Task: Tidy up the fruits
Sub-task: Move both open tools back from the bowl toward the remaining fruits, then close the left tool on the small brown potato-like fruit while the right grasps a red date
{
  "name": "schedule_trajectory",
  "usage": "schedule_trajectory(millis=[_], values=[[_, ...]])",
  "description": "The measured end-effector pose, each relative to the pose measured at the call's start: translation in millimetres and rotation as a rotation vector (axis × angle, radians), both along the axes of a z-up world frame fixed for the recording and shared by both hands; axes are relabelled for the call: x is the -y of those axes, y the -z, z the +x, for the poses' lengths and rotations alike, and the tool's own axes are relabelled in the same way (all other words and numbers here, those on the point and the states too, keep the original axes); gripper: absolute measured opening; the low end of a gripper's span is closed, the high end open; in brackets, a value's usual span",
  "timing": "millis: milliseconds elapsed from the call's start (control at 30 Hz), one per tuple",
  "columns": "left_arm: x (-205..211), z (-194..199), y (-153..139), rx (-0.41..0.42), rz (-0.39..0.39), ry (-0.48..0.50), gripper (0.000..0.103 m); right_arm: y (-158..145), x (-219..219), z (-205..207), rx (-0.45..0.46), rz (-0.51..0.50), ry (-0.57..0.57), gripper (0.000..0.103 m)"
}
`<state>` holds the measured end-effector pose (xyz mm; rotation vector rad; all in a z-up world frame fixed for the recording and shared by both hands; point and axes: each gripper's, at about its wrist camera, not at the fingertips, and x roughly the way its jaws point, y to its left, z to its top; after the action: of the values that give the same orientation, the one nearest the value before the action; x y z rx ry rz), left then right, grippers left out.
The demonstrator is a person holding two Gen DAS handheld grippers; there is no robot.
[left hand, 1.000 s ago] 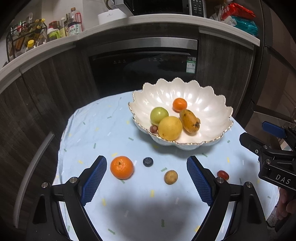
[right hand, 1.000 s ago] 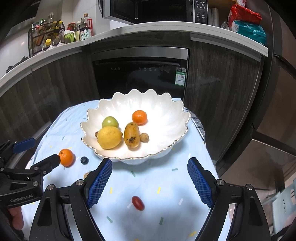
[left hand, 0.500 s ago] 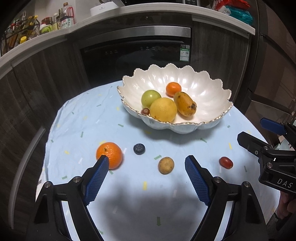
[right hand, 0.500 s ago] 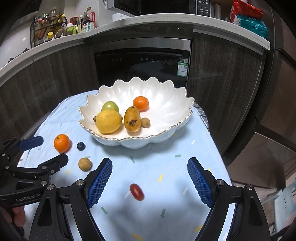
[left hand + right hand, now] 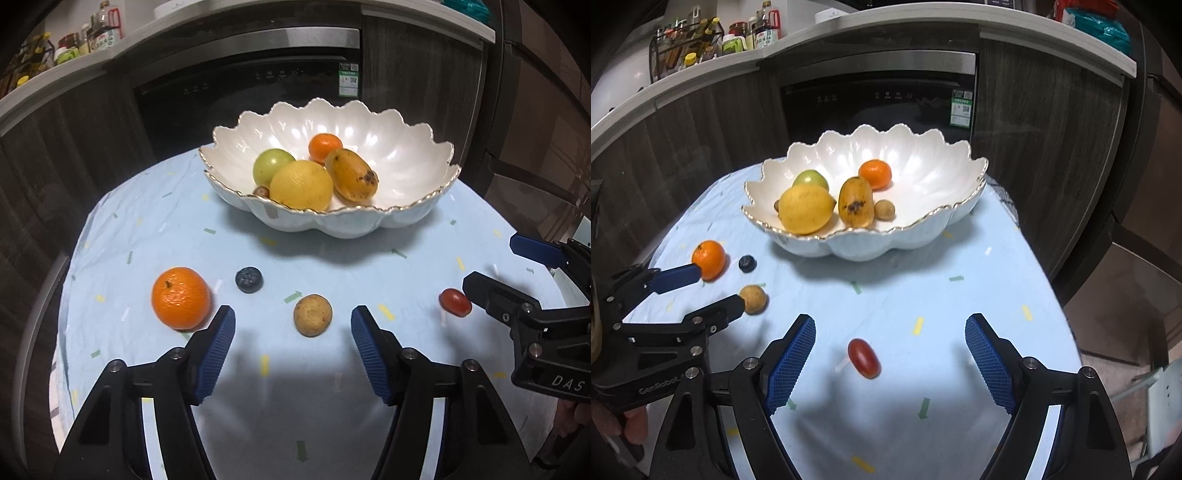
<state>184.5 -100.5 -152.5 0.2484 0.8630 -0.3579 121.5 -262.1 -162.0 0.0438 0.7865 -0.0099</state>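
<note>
A white scalloped bowl (image 5: 413, 218) (image 5: 923, 236) holds a lemon (image 5: 301, 184), a green fruit (image 5: 271, 166), a mango (image 5: 354, 173), a small orange (image 5: 325, 147) and small brown fruits. On the light blue cloth lie an orange (image 5: 181, 297) (image 5: 709, 258), a blueberry (image 5: 249, 279) (image 5: 747, 263), a small brown round fruit (image 5: 313, 314) (image 5: 752, 299) and a red grape (image 5: 455, 302) (image 5: 863, 358). My left gripper (image 5: 291, 347) is open, low over the cloth, with the brown fruit just ahead between its fingers. My right gripper (image 5: 890, 362) is open around the red grape.
The round table's cloth (image 5: 147, 229) drops off at left, right and front edges. Dark cabinets and an oven (image 5: 243, 85) stand close behind the table. A counter (image 5: 701, 62) above carries bottles and a rack.
Both grippers have moved lower and forward toward the table. The brown fruit now lies close between the left fingers and the grape between the right fingers. No fruit has moved.
</note>
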Motion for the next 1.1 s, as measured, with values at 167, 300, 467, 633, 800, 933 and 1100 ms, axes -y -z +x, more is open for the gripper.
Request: schedule_trajectory(millis=[167, 300, 467, 633, 800, 933, 1100], values=[[2.8, 5.3, 8.2, -0.015, 0.005, 0.006, 0.06, 8.8, -3.2, 1.7, -0.016, -0.011, -0.015, 0.079], [4.5, 9.5, 13.8, -0.028, 0.007, 0.01, 0.059, 14.4, -4.6, 4.5, -0.029, -0.015, -0.022, 0.071], [5.2, 13.6, 18.9, -0.039, 0.003, 0.011, 0.057, 22.0, -5.4, 5.9, -0.05, -0.007, -0.033, 0.061], [6.1, 16.7, 22.7, -0.051, -0.001, 0.016, 0.055, 26.8, -5.9, 6.6, -0.062, 0.012, -0.04, 0.056], [8.7, 19.4, 25.5, -0.057, -0.005, 0.033, 0.05, 31.3, -8.0, 7.0, -0.073, 0.015, -0.057, 0.045], [10.8, 23.6, 29.3, -0.066, -0.007, 0.039, 0.046, 32.6, -8.0, 7.3, -0.076, 0.02, -0.06, 0.042], [14.1, 25.1, 30.8, -0.068, -0.016, 0.046, 0.038, 32.9, -7.2, 7.4, -0.076, 0.028, -0.059, 0.037]])
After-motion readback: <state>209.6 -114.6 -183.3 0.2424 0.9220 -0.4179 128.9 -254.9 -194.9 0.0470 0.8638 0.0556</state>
